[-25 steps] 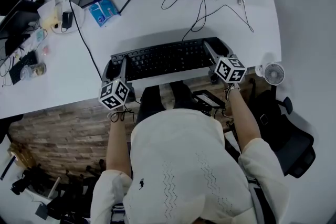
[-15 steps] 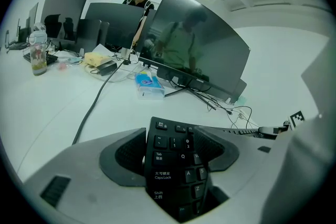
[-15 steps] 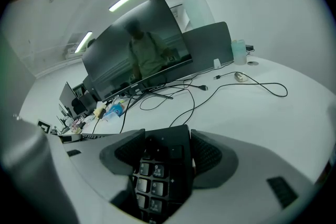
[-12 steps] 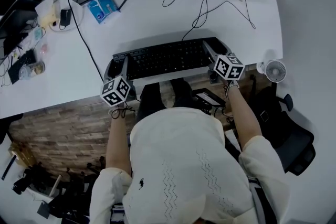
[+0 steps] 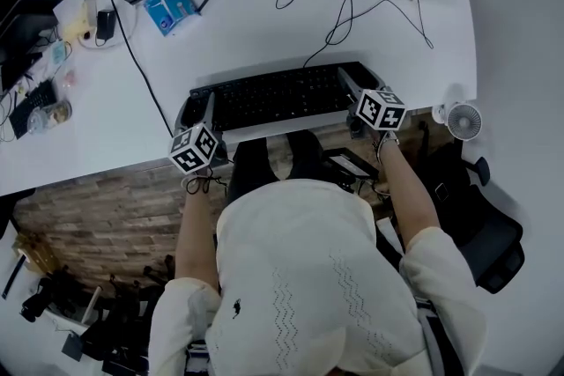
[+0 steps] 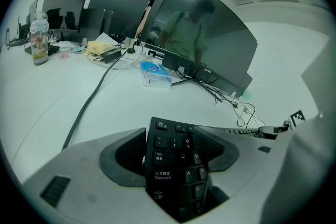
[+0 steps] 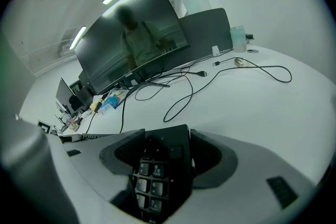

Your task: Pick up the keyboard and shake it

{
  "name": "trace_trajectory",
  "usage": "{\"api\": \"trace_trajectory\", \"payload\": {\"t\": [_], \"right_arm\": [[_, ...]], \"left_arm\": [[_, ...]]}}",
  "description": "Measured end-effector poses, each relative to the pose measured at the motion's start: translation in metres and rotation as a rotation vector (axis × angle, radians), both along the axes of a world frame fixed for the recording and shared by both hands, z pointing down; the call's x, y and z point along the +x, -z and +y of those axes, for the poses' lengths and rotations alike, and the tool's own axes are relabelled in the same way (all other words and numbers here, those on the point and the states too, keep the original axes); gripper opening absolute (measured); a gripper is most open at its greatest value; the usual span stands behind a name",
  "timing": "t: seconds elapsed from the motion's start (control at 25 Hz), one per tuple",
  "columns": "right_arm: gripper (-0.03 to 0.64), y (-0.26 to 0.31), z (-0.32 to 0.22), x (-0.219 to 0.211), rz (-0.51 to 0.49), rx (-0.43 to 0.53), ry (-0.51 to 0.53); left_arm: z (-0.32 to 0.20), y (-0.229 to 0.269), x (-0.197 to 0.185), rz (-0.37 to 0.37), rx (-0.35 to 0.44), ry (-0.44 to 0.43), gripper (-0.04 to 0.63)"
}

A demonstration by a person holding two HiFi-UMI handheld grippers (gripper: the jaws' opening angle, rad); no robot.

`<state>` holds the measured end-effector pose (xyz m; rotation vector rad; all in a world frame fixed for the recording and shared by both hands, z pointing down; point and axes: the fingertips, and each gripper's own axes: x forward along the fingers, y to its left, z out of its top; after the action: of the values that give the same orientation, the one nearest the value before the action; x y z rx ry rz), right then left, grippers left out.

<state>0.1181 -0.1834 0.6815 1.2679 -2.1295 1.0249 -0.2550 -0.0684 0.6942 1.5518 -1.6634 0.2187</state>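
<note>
At the bottom of the head view the person's forearms reach forward on either side, one to each end of the black keyboard (image 5: 278,97). That is a sensible hold, since a long, flat board carried from both ends stays level and will not twist when shaken. The left hand-held gripper (image 5: 208,112) is clamped on the keyboard's left end. In the left gripper view its ribbed pads press on either side of the board, with the Tab, Caps Lock and Shift keys showing between them. The right hand-held gripper (image 5: 349,85) is closed in the same way on the right end, where number-pad keys sit between its jaws in the right gripper view. The keyboard lies across the middle of the frame, along the near edge of the white bench (image 5: 264,22). It looks to be raised a little off the surface, though I cannot tell for certain. Its black cable (image 5: 333,22) runs from its back edge in loose loops towards the top of the frame, and that slack should allow a shake without tugging. A blue tissue pack (image 5: 170,10) lies further up and to the left. A curved monitor (image 6: 210,34) stands along the far edge. A small white fan (image 5: 463,121) sits off the bench's right end, well clear of the keyboard.
</note>
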Motion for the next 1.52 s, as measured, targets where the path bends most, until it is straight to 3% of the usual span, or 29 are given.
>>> {"api": "trace_trajectory", "payload": {"t": [0.96,1.52], "right_arm": [[0.273,-0.033,-0.052,-0.005,0.004,-0.040,0.025],[0.295,-0.035,-0.047,-0.007,-0.014,-0.043,0.045]], "left_arm": [[-0.036,-0.028,0.000,0.011,-0.043,0.026,0.273],[-0.035,-0.029,-0.002,0.023,-0.032,0.021,0.273]]}}
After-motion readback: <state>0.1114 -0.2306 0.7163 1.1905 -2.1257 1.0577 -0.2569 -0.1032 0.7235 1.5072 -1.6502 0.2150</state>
